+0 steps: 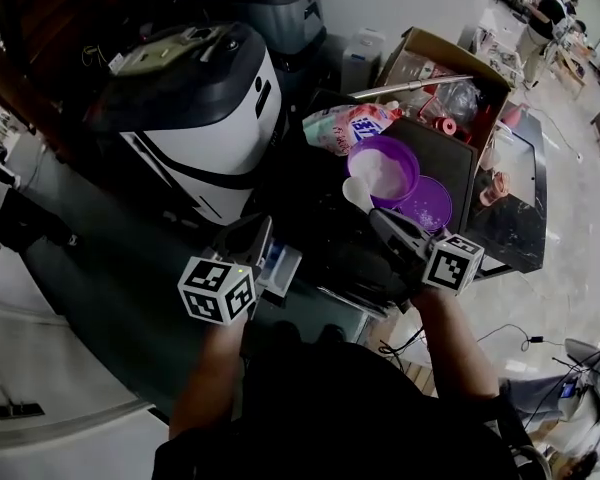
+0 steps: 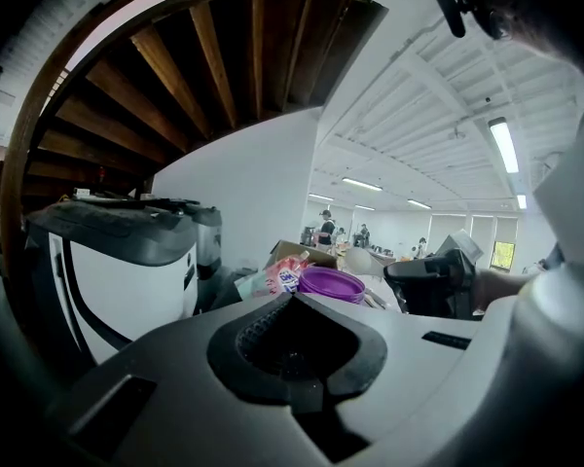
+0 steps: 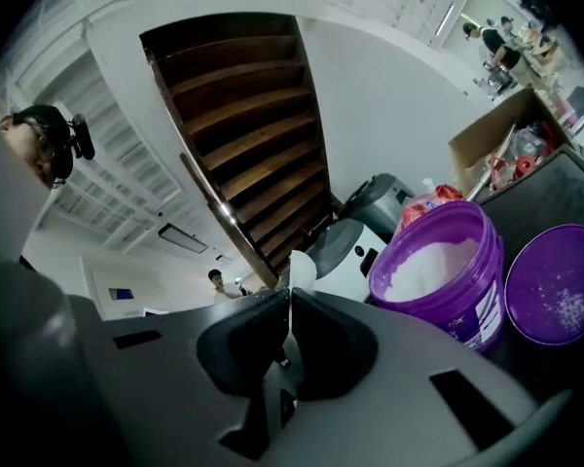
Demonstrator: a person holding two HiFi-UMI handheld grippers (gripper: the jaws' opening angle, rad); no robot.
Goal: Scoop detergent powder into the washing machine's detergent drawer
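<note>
A purple tub (image 1: 383, 168) of white powder stands open on a dark top, its purple lid (image 1: 432, 204) lying beside it. My right gripper (image 1: 388, 224) is shut on the handle of a white scoop (image 1: 358, 193), whose bowl sits at the tub's near rim. In the right gripper view the scoop (image 3: 300, 270) pokes up from the gripper (image 3: 288, 295), left of the tub (image 3: 438, 270) and lid (image 3: 555, 285). My left gripper (image 1: 246, 242) is shut beside the pale detergent drawer (image 1: 281, 266), below the white washing machine (image 1: 200, 118). Nothing shows between the left gripper (image 2: 292, 297) jaws.
A pink detergent pouch (image 1: 345, 128) lies behind the tub. A cardboard box (image 1: 440, 68) of clutter stands at the back right, another grey machine (image 1: 280, 8) behind. Cables (image 1: 500, 338) trail on the floor at right. People (image 1: 542, 13) stand far off.
</note>
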